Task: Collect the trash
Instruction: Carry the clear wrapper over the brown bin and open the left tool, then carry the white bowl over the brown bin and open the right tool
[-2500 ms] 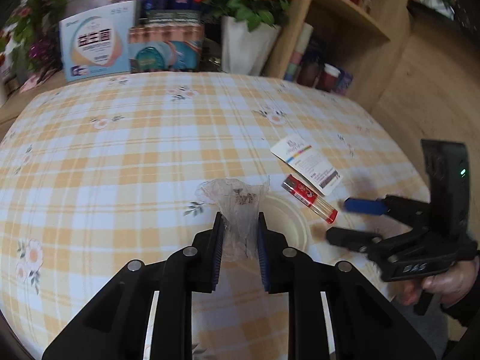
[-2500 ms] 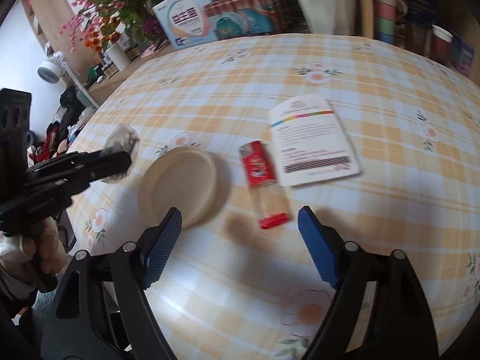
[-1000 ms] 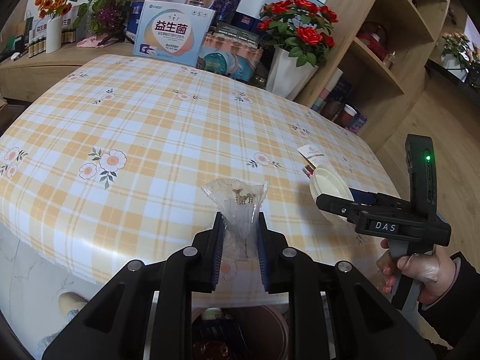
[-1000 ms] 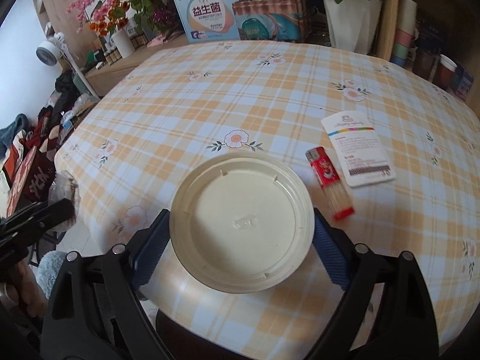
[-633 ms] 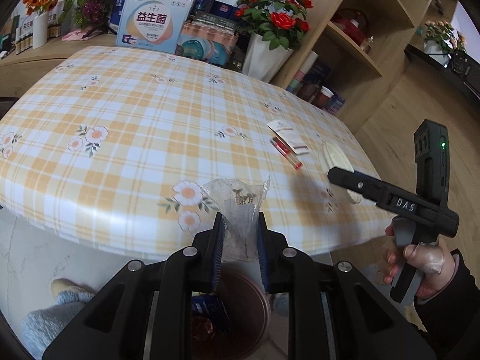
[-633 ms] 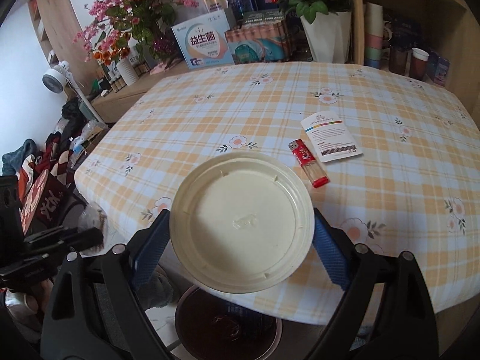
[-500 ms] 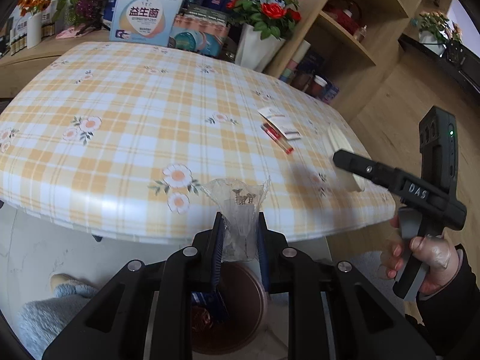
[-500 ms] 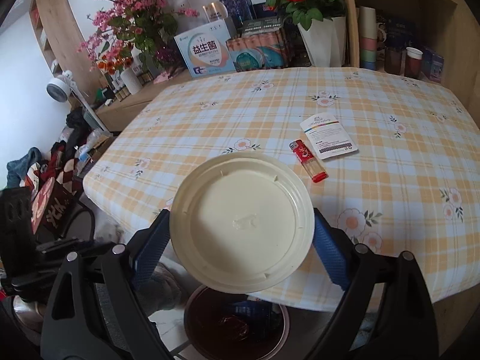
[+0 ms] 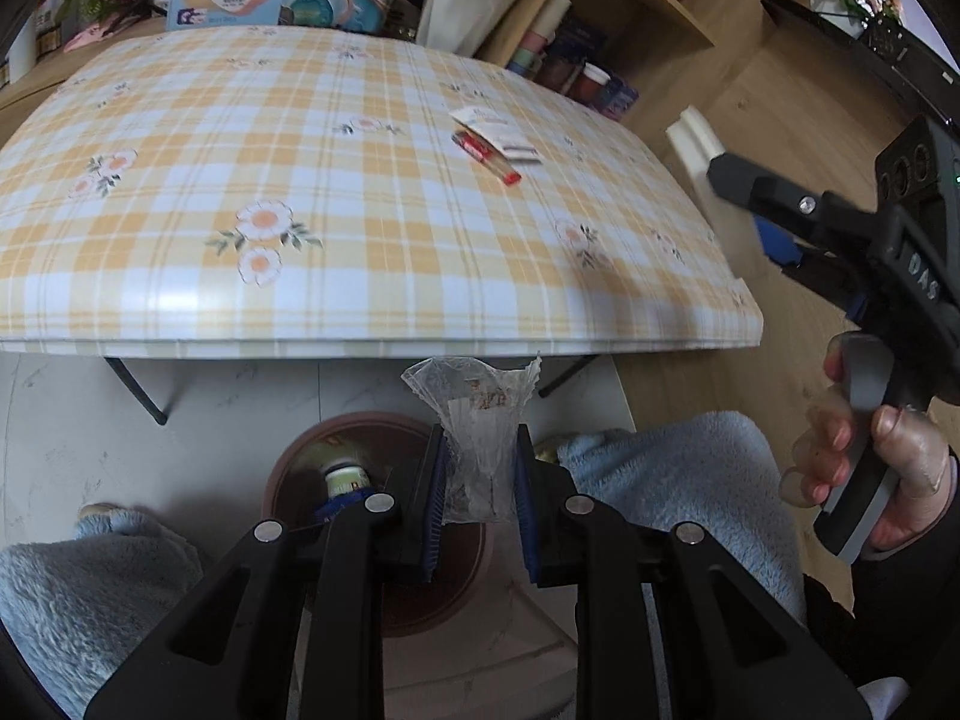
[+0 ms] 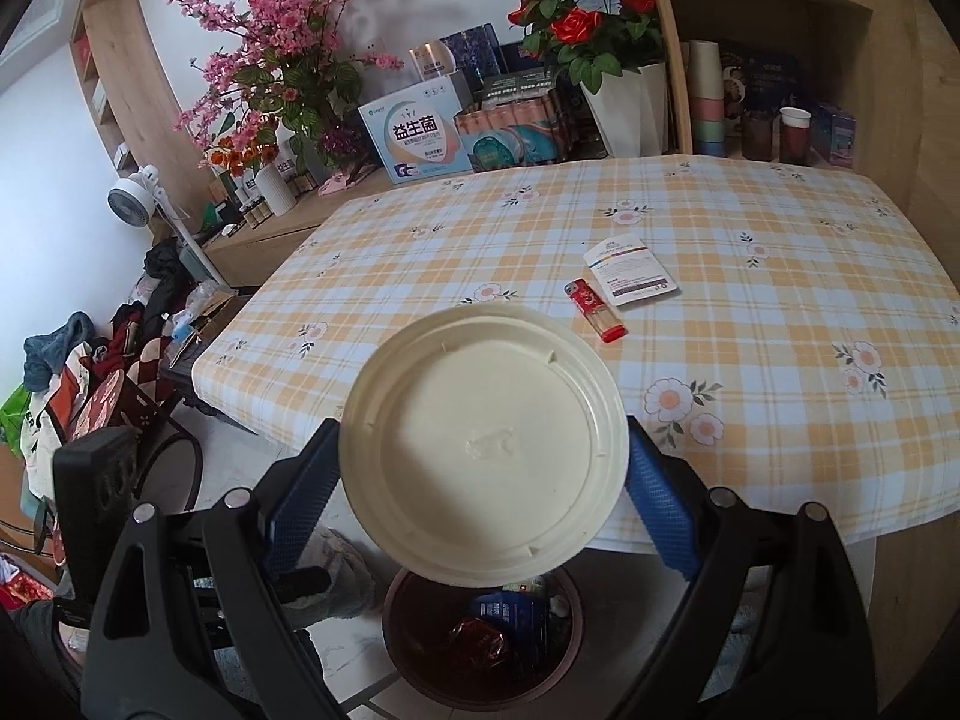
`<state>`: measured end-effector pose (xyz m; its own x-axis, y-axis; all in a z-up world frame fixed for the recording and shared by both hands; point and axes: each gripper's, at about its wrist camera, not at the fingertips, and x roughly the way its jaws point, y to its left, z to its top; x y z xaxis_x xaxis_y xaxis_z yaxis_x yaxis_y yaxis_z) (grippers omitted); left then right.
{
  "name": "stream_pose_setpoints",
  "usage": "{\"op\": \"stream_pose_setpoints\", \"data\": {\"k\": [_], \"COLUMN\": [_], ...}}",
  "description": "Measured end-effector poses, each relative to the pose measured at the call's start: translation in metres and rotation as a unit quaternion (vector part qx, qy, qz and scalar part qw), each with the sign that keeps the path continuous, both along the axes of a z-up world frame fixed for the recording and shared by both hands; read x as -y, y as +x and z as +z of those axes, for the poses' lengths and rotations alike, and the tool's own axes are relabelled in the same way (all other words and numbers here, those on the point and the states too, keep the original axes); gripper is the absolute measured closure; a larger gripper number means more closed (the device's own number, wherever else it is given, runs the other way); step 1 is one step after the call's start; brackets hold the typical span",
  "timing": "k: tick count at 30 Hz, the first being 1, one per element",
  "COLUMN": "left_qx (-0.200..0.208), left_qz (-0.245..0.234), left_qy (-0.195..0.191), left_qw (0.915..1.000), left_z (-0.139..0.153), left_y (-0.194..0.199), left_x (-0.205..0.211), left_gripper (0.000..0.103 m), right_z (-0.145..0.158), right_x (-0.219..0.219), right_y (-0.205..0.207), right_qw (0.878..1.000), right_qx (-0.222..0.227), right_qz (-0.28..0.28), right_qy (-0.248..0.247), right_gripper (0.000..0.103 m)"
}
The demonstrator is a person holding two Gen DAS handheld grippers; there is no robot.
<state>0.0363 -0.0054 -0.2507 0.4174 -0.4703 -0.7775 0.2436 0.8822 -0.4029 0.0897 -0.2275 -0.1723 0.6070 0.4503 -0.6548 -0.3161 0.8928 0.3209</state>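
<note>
A crumpled clear plastic wrapper (image 9: 480,420) stands upright between the fingers (image 9: 433,498) of the left gripper (image 9: 478,507), its long axis running up from the pads and its torn mouth flaring toward the table edge above. The pads are clamped on its lower half. Below it on the pale floor sits a round brown trash bin (image 9: 288,468) (a small jar and a blue packet show inside).

The right gripper (image 10: 480,480) holds a round cream plastic lid (image 10: 483,444) by its rim, both blue pads pressing opposite edges, the disc tilted so its inner face turns to the camera. The same bin (image 10: 576,618) lies directly beneath the lid, with red and blue wrappers in it. In the left wrist view a hand (image 9: 864,450) grips the right gripper's handle at the far right, fingers curled round the grey grip, a dark sleeve behind it.

Both grippers point steeply downward past the near edge of the table (image 9: 180,138), which is covered in an orange-and-white checked cloth with flowers. On it remain a red lighter (image 10: 597,309) and, just beside it, a white card (image 10: 630,270). The person's knees in pale blue fleece (image 9: 660,480) flank the bin. Behind the table stand red roses (image 10: 582,18) in a white vase, pink blossom, boxed goods and wooden shelving.
</note>
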Motion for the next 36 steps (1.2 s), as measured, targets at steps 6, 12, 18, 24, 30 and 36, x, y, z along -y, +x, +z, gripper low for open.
{"op": "stream_pose_setpoints", "data": {"k": [6,12,18,24,30,36], "left_qx": [-0.008,0.015,0.093,0.144,0.15,0.149], "left_qz": [-0.004,0.021,0.06,0.101,0.151,0.198], "left_qy": [-0.002,-0.001,0.028,0.038,0.036,0.036], "left_qw": [1.0,0.9997,0.9935,0.9836,0.9764,0.9681], "left_z": [-0.006,0.008,0.048,0.078,0.093,0.091], "left_y": [-0.003,0.0,-0.003,-0.011,-0.02,-0.032], "left_x": [0.005,-0.006,-0.026,-0.048,-0.076,-0.099], "left_gripper": [0.077,0.056,0.028,0.011,0.006,0.006], "right_z": [-0.002,-0.004,-0.005,-0.013,-0.017,-0.024], "right_x": [0.011,0.01,0.007,-0.007,-0.025,-0.043], "right_y": [-0.01,-0.015,-0.017,-0.022,-0.031,-0.044], "right_qw": [1.0,1.0,1.0,1.0,0.999,0.997], "right_qx": [-0.002,-0.004,-0.005,-0.015,-0.021,-0.032], "right_qz": [-0.009,-0.006,-0.002,0.011,0.032,0.055], "right_qy": [0.003,0.008,0.006,-0.012,-0.029,-0.042], "right_gripper": [0.015,0.015,0.015,0.015,0.015,0.014]}}
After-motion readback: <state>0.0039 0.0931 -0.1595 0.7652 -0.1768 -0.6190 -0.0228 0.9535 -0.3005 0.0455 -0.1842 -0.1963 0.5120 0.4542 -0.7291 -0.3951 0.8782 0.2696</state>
